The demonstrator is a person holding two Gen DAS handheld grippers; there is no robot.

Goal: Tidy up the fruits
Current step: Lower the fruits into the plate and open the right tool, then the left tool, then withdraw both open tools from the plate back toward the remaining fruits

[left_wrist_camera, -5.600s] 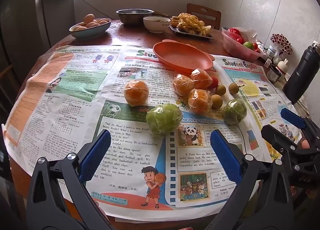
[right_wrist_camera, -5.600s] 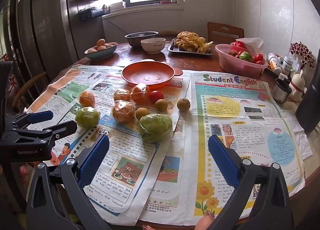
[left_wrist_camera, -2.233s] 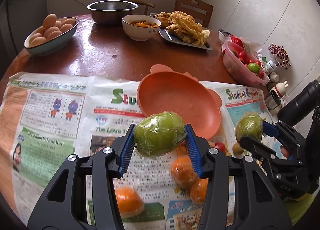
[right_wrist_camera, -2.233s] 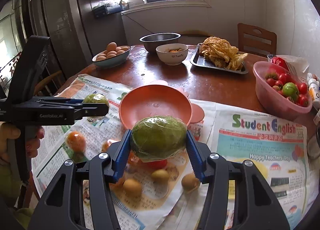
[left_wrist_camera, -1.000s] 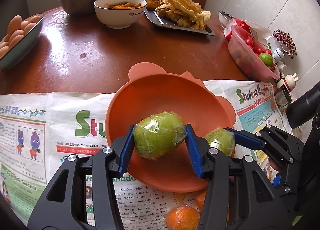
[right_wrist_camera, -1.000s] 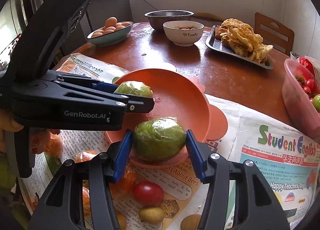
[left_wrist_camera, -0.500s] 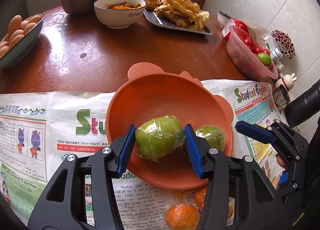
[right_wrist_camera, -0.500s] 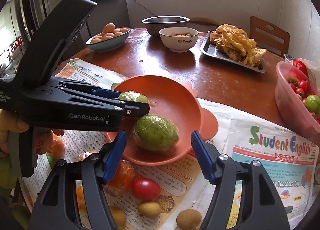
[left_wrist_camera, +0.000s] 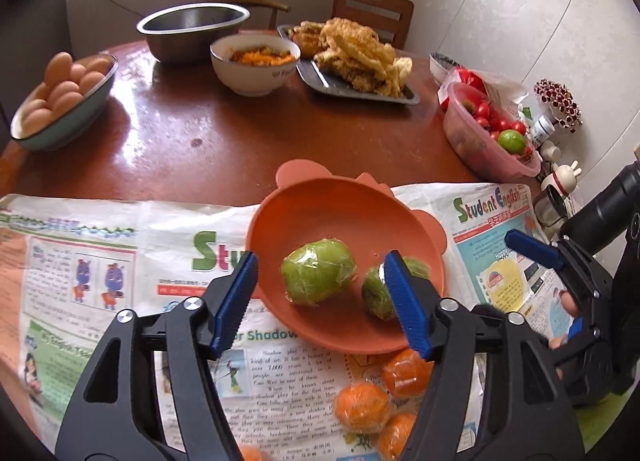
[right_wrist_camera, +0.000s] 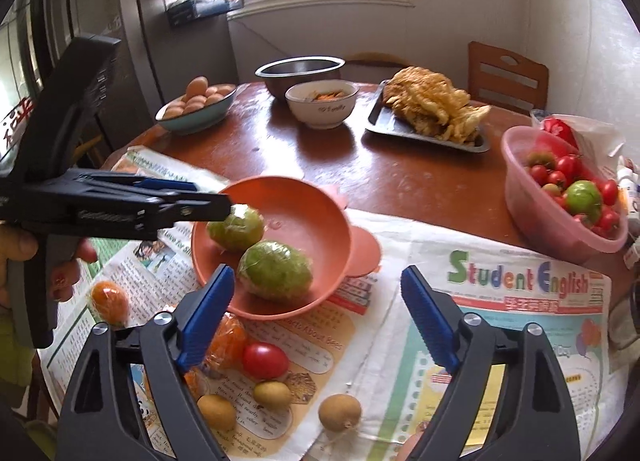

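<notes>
Two wrapped green fruits lie side by side inside orange bowl, apart from each other, nearer its front rim.

Left gripper jaws spread wide, empty, hovering over front rim. Right gripper likewise wide, empty, just off bowl's near edge.

Wrapped oranges, red tomato, small brown fruits crowd newspaper below bowl.

Bare brown table beyond far rim, then egg bowl.

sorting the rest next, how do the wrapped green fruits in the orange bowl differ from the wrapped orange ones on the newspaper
The green fruits are larger and lie in the orange bowl; the orange fruits are smaller and lie on the newspaper. Two green show, against at least three orange. Both kinds are wrapped in clear film.
</notes>
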